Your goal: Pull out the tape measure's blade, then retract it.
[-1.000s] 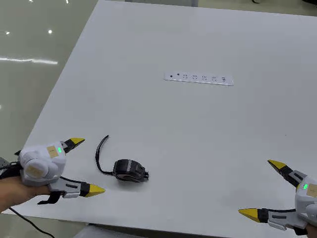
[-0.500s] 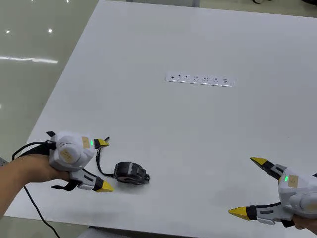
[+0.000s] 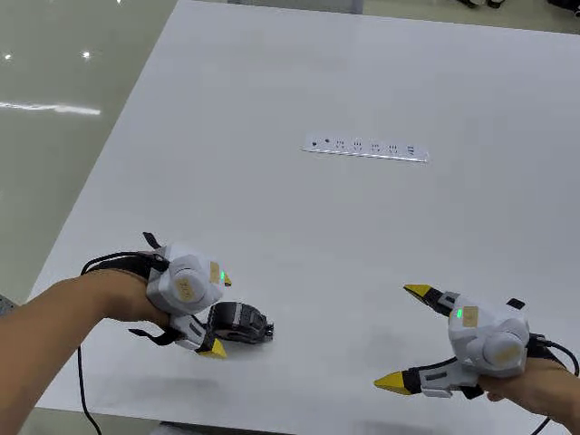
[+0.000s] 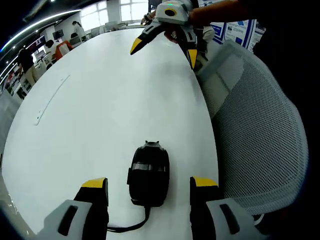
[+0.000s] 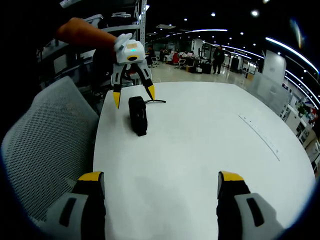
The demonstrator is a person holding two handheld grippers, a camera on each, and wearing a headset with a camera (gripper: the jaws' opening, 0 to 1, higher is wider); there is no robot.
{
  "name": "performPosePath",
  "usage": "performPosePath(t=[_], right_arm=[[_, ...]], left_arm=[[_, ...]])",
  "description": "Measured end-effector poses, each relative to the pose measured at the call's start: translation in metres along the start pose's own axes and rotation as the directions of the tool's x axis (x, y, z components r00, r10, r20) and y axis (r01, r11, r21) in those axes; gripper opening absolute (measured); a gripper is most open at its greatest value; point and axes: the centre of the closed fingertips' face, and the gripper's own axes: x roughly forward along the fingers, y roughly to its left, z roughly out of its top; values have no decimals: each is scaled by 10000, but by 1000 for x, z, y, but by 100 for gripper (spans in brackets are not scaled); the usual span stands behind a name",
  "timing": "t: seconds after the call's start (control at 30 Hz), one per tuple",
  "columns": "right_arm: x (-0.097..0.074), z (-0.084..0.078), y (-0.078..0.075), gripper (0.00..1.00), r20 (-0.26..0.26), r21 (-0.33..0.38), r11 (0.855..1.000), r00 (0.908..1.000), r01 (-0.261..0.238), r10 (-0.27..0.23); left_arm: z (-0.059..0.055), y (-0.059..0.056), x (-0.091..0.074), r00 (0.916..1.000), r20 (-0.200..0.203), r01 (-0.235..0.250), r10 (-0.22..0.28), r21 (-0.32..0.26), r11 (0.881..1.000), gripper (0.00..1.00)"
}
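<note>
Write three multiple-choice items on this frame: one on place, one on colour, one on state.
1. Where is the tape measure relative to the left gripper?
A. behind it
B. between its open jaws
C. far off to one side

2. The tape measure's case is:
A. orange
B. white
C. black

3. The right gripper is:
A. open, holding nothing
B. shut on the tape measure
C. shut, empty

Key: 1 B, since the left gripper view shows a jaw on each side of the case with gaps. 2 C, since the case is black in every view. 3 A, since its jaws are spread over bare table.
</note>
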Motion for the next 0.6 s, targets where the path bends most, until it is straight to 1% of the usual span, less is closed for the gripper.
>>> performPosePath(t=[0.13,0.23,0.27,0.3,0.37,0.4,0.43,0.47,0.5,0.57,0.6], right_arm=[[19,11,5,93,61,-171,9994,9996,-289,290],[34,19,9,91,65,-336,9979,9984,-560,563],[40,21,11,89,56,-468,9967,9978,-662,665],[44,23,12,88,59,-534,9959,9973,-726,730],[54,28,13,86,71,-532,9951,9965,-833,838],[58,29,13,85,36,-433,9949,9958,-907,910],[64,31,15,84,-33,-382,9937,9944,-1055,1055],[67,32,16,82,-91,-465,9926,9937,-1119,1116],[73,35,17,81,-74,-587,9913,9930,-1179,1177],[81,39,20,80,-79,-569,9896,9913,-1319,1317],[87,41,23,79,-133,-619,9873,9893,-1461,1455]], left_arm=[[-2,3,6,9998,-175,-100,102,113,9999,56],[1,6,6,9997,-175,-194,195,96,9998,49],[3,6,7,9998,-106,-166,166,-46,9999,49],[4,6,7,9999,-87,-117,117,-48,9999,49],[5,4,11,9998,-193,-45,47,137,9999,48],[4,3,12,9995,-303,18,-12,201,9998,47],[3,-1,13,9989,-424,211,-204,163,9996,42],[1,-8,14,9964,-589,602,-606,-100,9981,32],[3,-2,14,9983,-533,239,-237,44,9997,32],[3,-3,13,9981,-555,295,-281,259,9992,32],[4,-4,12,9981,-570,261,-247,238,9994,31]])
